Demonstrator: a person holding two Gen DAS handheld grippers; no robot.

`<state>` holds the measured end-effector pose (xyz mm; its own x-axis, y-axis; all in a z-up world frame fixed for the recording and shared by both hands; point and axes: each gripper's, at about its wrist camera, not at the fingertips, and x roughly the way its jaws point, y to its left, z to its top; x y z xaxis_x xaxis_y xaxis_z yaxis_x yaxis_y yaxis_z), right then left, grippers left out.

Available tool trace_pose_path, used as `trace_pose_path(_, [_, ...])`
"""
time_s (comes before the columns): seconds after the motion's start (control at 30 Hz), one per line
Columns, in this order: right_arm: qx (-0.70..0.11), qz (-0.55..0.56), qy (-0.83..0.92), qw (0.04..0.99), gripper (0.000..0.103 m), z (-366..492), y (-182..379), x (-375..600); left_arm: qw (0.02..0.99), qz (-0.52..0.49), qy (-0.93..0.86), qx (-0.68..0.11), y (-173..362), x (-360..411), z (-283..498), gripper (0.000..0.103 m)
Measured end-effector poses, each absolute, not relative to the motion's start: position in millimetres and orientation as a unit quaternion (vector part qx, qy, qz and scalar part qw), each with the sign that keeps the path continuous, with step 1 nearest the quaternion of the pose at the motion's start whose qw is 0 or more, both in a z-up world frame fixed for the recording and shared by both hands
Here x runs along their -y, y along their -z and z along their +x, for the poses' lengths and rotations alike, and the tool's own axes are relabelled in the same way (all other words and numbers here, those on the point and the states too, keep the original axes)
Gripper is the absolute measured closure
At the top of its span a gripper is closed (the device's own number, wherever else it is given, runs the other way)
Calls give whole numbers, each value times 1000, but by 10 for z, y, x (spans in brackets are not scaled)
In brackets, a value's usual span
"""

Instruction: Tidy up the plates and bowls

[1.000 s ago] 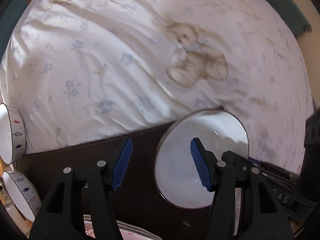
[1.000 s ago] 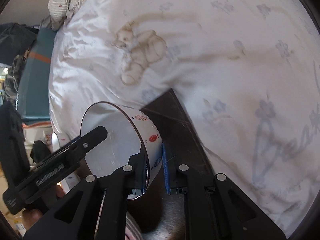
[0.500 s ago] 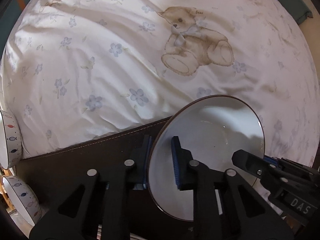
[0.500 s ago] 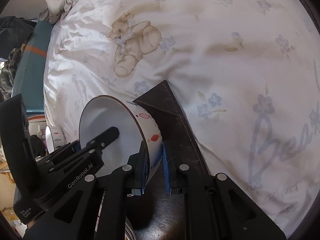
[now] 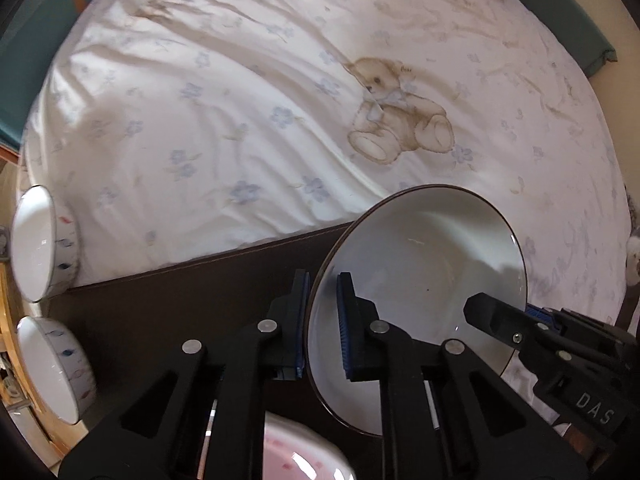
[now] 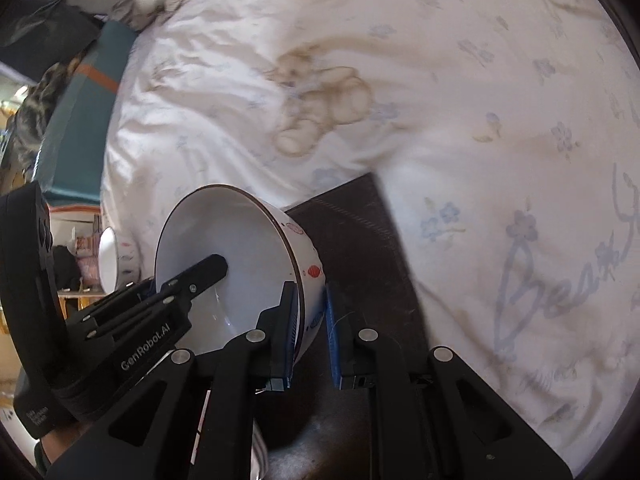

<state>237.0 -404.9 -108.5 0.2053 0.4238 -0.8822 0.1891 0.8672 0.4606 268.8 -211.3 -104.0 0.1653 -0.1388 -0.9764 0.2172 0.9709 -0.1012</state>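
— The jaws? Left gripper (image 5: 322,330) and right gripper (image 6: 310,332) each pinch the rim of one white bowl (image 5: 416,300), at opposite sides.

— And the bowl? Tilted, above the dark mat (image 5: 180,304) on the bedsheet (image 5: 240,120).

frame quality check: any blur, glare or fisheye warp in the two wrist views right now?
Left wrist view: mostly sharp, soft at the edges; glare on the pink plate at the bottom; the mat edge bows with fisheye warp. Right wrist view: motion blur smears the bedsheet print, while the held bowl and gripper stay fairly crisp.
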Motion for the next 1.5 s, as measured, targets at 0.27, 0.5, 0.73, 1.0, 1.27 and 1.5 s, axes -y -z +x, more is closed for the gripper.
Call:
trace_pose_path(0.27, [-607, 218, -112, 756, 87, 2051, 701, 3620, 779, 12, 104, -618, 682, 1728, 2318, 92])
trace_pose_path(0.5, [-594, 204, -140, 766, 87, 1717, 483, 3230, 797, 1, 93, -596, 488, 1333, 1825, 93])
trace_pose_path(0.73, [-595, 193, -173, 761, 88, 1317, 440, 2847, 801, -25, 87, -592, 456, 892, 1308, 93])
trace_pose_path(1.0, [-610, 186, -179, 749, 88, 1036, 620, 2563, 788, -50, 87, -607, 656, 635, 1117, 93])
trace_pose_path(1.27, [-633, 173, -154, 738, 88, 954, 871, 2493, 771, -46, 97, -627, 1013, 692, 1120, 93])
trace_pose_path(1.5, [-653, 158, -135, 728, 88, 953, 1062, 2545, 757, -35, 104, -644, 1239, 790, 1121, 93])
